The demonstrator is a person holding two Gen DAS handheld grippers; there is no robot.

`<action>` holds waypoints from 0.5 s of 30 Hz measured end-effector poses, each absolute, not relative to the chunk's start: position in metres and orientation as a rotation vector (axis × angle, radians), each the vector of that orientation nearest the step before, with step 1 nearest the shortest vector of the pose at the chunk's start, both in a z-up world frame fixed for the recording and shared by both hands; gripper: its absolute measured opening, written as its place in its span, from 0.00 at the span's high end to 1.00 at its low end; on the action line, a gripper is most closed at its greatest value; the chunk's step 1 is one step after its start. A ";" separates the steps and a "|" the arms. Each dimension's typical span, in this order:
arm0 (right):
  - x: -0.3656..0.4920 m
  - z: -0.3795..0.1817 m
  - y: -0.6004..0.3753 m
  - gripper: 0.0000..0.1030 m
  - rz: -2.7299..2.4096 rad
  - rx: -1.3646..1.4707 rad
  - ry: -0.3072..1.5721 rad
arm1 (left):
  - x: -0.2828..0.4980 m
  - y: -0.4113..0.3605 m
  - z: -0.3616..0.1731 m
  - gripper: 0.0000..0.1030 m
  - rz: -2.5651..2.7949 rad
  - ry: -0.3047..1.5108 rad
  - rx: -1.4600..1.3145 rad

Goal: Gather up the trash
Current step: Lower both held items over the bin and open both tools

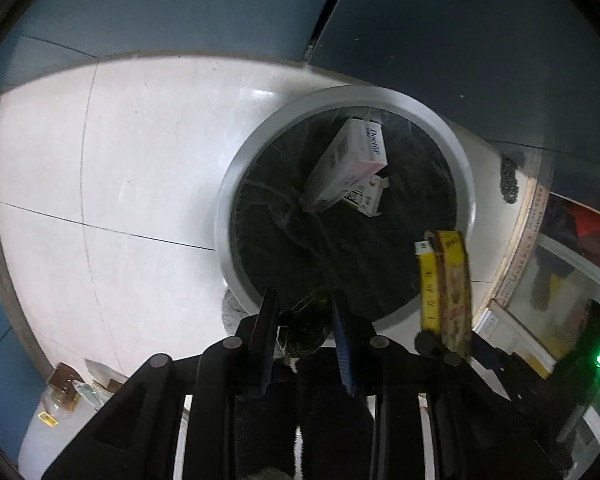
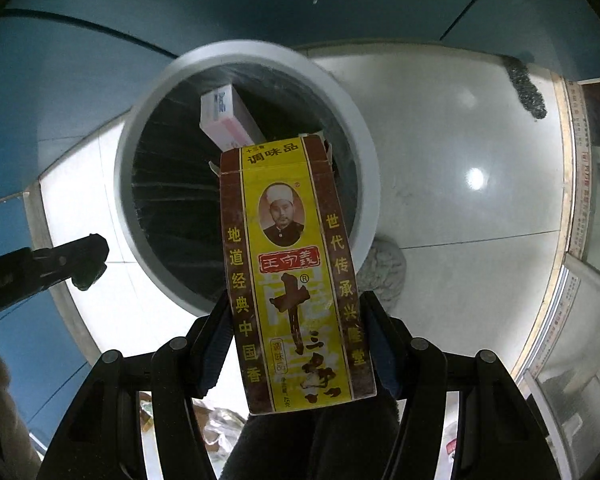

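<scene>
Here, in the left wrist view, the left gripper (image 1: 306, 312) is pointed steeply down at the near rim of a grey trash bin (image 1: 260, 128) lined with a black bag. A dark tangled clump (image 1: 305, 330) is seen between its narrowly spaced fingers, though whether the pads press on it cannot be told. Ahead of the fingertips, inside the bin, a white and pink box (image 1: 348, 164) is leaned over a smaller carton (image 1: 366, 196). To the right, a yellow seasoning box (image 1: 446, 292) is held beside the bin's rim.

In the right wrist view, the right gripper (image 2: 296, 312) is clamped on the yellow seasoning box (image 2: 292, 272), both pads pressed to its sides. The box is held upright, its top reaching over the trash bin (image 2: 356, 120). The white and pink box (image 2: 228, 120) is seen beyond it. The left gripper (image 2: 80, 260) is seen at the left.
</scene>
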State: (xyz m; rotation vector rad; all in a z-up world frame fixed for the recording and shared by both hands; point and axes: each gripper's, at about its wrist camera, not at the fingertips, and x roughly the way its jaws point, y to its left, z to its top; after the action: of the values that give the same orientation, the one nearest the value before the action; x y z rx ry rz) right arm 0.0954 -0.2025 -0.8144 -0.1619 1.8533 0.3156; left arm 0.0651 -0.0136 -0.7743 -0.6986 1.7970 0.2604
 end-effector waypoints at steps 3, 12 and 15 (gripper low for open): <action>0.096 -0.816 -0.204 0.36 0.320 -0.177 1.869 | 0.065 -0.009 -0.767 0.38 0.278 1.774 -0.696; 0.096 -0.794 -0.209 0.00 0.310 -0.230 1.813 | 0.056 -0.007 -0.739 0.00 0.366 1.730 -0.463; 0.095 -0.785 -0.210 0.00 0.291 -0.257 1.779 | 0.050 -0.005 -0.727 0.00 0.394 1.713 -0.421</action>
State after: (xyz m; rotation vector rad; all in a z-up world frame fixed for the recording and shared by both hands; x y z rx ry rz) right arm 0.0946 -0.2095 -0.7851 -0.2572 1.7794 0.2910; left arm 0.0496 -0.0049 -0.7266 -0.4209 1.7125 0.3943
